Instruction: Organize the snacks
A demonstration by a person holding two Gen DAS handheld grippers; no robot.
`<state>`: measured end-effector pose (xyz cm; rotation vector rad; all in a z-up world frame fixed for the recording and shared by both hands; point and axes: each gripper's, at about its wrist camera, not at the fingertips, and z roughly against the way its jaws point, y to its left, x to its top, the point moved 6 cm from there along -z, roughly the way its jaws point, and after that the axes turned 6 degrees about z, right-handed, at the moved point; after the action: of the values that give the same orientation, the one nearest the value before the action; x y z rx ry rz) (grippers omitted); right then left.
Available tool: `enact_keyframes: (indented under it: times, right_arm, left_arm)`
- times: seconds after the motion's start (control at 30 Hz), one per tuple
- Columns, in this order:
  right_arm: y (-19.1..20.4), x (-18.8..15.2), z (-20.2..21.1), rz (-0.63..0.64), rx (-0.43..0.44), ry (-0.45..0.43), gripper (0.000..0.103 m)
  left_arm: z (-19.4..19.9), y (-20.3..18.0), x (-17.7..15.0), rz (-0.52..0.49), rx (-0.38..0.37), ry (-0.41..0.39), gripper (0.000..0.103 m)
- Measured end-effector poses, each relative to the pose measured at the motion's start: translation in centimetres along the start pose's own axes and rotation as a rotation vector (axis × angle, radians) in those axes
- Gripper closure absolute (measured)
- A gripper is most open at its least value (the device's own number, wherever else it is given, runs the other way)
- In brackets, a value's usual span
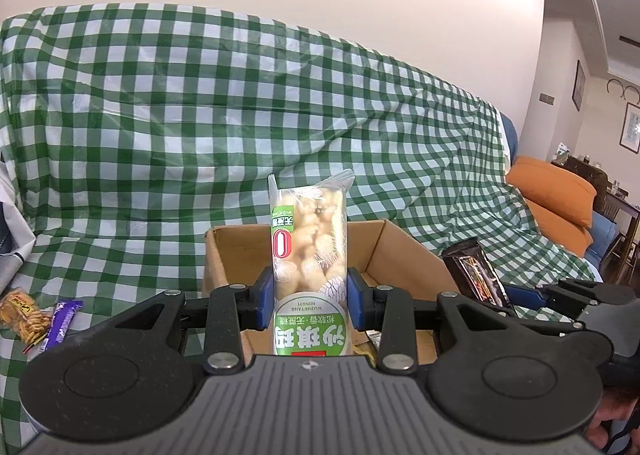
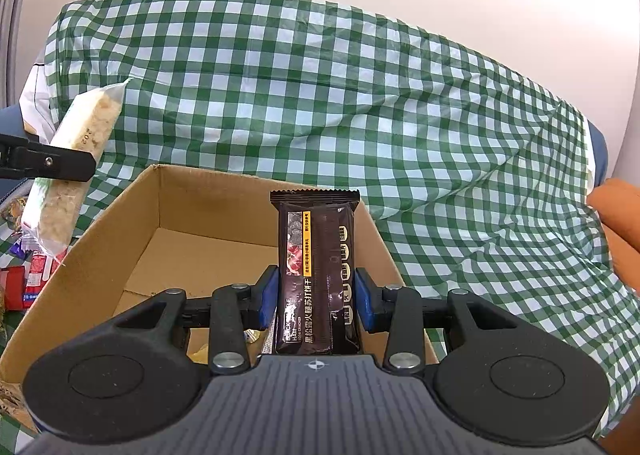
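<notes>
My left gripper [image 1: 310, 301] is shut on a clear green-labelled snack pack [image 1: 308, 255] and holds it upright in front of an open cardboard box [image 1: 372, 243]. My right gripper [image 2: 316, 301] is shut on a dark brown cracker pack [image 2: 316, 267] and holds it upright over the near right part of the same box [image 2: 120, 231]. The box holds a few small wrappers near its front wall. The left gripper with its pack [image 2: 68, 159] shows at the left of the right wrist view. The right gripper's pack [image 1: 476, 275] shows at the right of the left wrist view.
A green checked cloth [image 1: 200, 115] covers the sofa under and behind the box. Loose snacks lie on it to the left: a biscuit bag [image 1: 22, 317], a purple bar [image 1: 62, 321], red packs [image 2: 24, 279]. An orange cushion [image 1: 556, 195] lies at the right.
</notes>
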<state>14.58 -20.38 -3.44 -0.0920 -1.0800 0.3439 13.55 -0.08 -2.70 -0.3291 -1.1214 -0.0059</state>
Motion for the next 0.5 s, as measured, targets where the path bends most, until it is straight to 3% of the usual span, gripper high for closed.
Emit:
enact_keyframes:
  times: [0.5]
  right_arm:
    - [-0.15, -0.08, 0.10, -0.007, -0.020, -0.014, 0.062]
  left_arm:
    - [-0.63, -1.10, -0.32, -0.029, -0.035, 0.001, 0.063]
